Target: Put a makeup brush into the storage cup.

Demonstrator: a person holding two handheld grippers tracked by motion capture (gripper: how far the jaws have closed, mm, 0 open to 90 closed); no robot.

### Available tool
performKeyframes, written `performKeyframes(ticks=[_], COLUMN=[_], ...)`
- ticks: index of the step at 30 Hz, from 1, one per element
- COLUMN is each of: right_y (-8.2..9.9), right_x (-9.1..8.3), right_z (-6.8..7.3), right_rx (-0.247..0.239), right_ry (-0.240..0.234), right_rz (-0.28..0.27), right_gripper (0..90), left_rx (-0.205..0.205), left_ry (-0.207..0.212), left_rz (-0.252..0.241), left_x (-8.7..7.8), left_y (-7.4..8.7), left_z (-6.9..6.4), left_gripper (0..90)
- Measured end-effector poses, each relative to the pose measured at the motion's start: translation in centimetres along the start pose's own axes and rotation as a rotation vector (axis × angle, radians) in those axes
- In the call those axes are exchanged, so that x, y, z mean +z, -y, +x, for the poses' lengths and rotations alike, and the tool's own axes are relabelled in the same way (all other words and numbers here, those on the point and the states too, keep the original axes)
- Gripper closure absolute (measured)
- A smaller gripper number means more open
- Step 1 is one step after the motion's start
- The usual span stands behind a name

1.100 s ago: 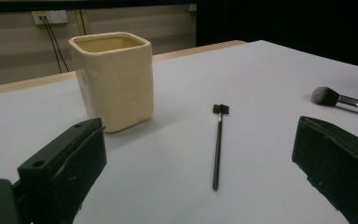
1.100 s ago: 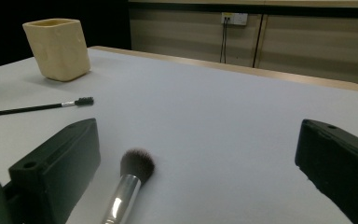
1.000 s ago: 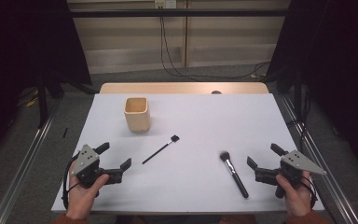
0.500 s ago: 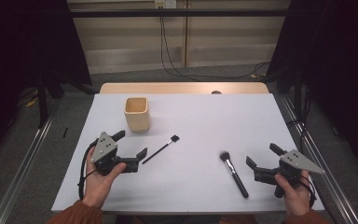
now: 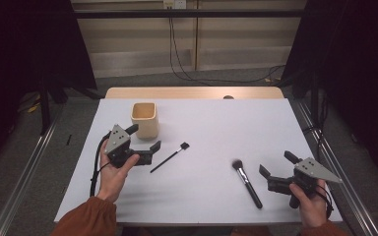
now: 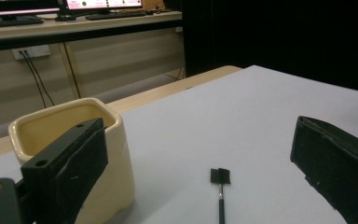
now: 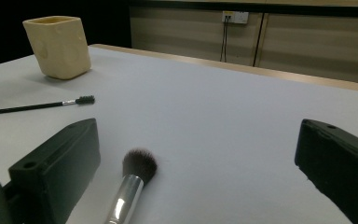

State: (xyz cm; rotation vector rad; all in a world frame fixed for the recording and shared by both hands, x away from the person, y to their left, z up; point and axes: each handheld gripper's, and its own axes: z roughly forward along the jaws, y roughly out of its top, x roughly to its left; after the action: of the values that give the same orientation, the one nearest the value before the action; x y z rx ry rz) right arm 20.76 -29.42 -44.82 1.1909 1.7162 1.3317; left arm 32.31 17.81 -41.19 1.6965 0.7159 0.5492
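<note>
We hold our left tool (image 5: 143,137) spread wide and empty just above the white counter (image 5: 211,123), one jaw beside the cream square ceramic cup (image 5: 144,119) and the thin black flat-tipped brush (image 5: 170,157) lying just ahead between the jaws. Our right tool (image 5: 273,165) is likewise spread and empty near the counter's front right corner, with the fluffy black-handled powder brush (image 5: 246,182) lying just beside it, untouched.
</note>
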Motion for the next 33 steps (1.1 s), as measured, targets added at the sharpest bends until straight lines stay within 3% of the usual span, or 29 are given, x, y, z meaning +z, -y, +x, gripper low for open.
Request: performKeyframes(ticks=[2, 7, 11, 17, 22, 25, 33], right_y=[0.0, 0.0, 0.0, 0.0, 0.0, 0.0, 0.1], right_x=[0.0, 0.0, 0.0, 0.1, 0.1, 0.1, 0.1], right_z=[-0.1, 0.0, 0.0, 0.0, 0.0, -0.1, -0.1], right_rx=[0.002, 0.002, 0.000, -0.001, 0.000, 0.003, 0.001], right_ry=[0.000, -0.001, -0.004, -0.004, -0.006, -0.008, -0.008], right_rz=[0.000, 0.002, 0.002, 0.001, 0.004, 0.008, 0.008], right_gripper=[0.0, 0.0, 0.0, 0.0, 0.0, 0.0, 0.0], left_rx=[0.025, 0.030, 0.019, 0.002, 0.020, 0.009, 0.017], left_ry=[-0.008, 0.008, 0.017, 0.020, 0.025, 0.034, 0.042], left_rz=[0.016, 0.027, 0.048, 0.031, 0.060, 0.088, 0.121], left_x=[0.7, 1.8, 3.0, 3.7, 4.9, 5.8, 6.5], left_y=[-0.1, -0.4, -0.6, -1.3, -1.5, -1.6, -2.1], left_z=[0.1, 0.2, 0.4, 0.8, 1.0, 1.2, 1.5], left_gripper=[3.7, 3.4, 3.4, 3.3, 3.3, 4.2, 4.1])
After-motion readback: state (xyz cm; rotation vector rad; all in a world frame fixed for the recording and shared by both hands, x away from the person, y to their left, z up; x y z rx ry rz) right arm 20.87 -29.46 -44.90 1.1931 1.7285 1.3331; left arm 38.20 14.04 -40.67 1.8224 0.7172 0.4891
